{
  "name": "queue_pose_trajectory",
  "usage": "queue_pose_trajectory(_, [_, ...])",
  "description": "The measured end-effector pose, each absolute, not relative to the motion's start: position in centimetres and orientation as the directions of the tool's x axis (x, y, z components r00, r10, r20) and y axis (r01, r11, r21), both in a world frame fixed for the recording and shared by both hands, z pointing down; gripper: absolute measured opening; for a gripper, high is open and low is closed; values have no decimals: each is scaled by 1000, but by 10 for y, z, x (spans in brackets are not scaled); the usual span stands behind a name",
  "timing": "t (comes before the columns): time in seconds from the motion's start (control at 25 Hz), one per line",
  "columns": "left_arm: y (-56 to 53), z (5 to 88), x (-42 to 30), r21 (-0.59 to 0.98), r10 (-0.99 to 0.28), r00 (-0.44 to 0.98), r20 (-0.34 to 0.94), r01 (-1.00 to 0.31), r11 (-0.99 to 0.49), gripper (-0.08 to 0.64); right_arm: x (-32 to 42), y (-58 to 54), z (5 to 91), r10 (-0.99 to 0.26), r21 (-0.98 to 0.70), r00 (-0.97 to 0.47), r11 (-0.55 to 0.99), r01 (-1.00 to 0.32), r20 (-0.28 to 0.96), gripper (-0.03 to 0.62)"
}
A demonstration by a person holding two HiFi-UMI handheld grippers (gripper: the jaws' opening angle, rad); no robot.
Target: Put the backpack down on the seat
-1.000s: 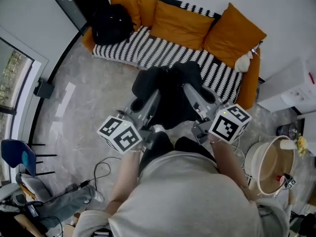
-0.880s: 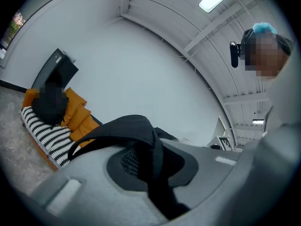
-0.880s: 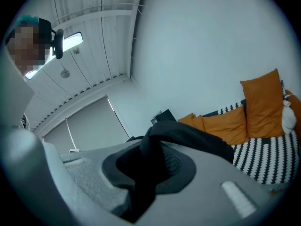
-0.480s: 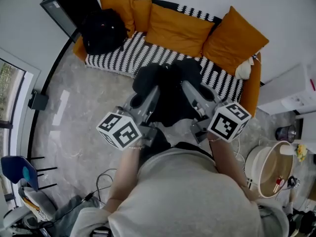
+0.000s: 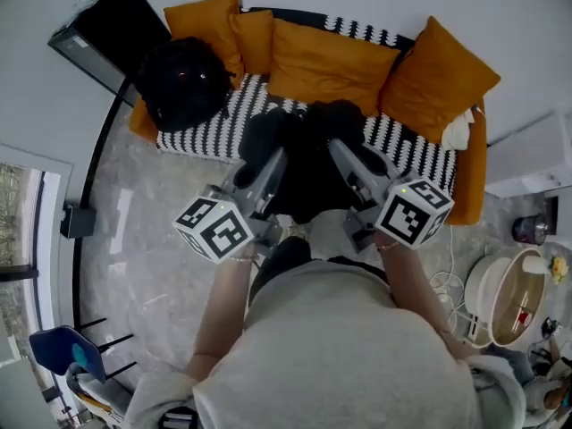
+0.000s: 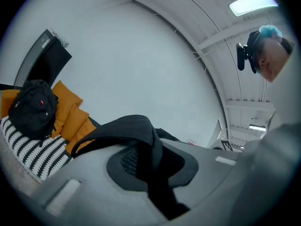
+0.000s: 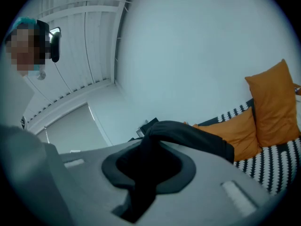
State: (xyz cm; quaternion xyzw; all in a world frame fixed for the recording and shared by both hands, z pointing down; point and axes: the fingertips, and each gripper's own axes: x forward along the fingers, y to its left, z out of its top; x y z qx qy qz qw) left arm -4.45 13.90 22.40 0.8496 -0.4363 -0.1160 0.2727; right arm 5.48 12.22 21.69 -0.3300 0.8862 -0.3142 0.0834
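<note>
A black backpack (image 5: 304, 164) hangs in front of me over the floor, just short of the sofa's striped seat (image 5: 214, 119). My left gripper (image 5: 273, 161) is shut on one black strap (image 6: 127, 128), which runs across its jaws in the left gripper view. My right gripper (image 5: 341, 150) is shut on the other strap (image 7: 188, 135). Both grippers point level toward the sofa. A second black backpack (image 5: 179, 83) sits on the seat's left end, and it also shows as that backpack (image 6: 33, 107) in the left gripper view.
Orange cushions (image 5: 326, 61) line the sofa's back, with a small white soft thing (image 5: 460, 128) at its right end. A black panel (image 5: 112, 29) leans at the far left. A white tub (image 5: 509, 298) and cables lie at the right, a blue chair (image 5: 63, 356) at the lower left.
The sofa has drawn closer beneath the held backpack as the person walks toward it. Both grippers keep their hold on the straps and stay in the same pose.
</note>
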Motion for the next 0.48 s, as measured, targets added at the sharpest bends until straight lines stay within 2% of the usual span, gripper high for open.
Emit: queue_pose_trajectory(0.48, [48, 234, -113, 584, -755, 655, 31, -625, -519, 51, -11, 35, 223, -708, -586, -702, 537, -607, 77, 61])
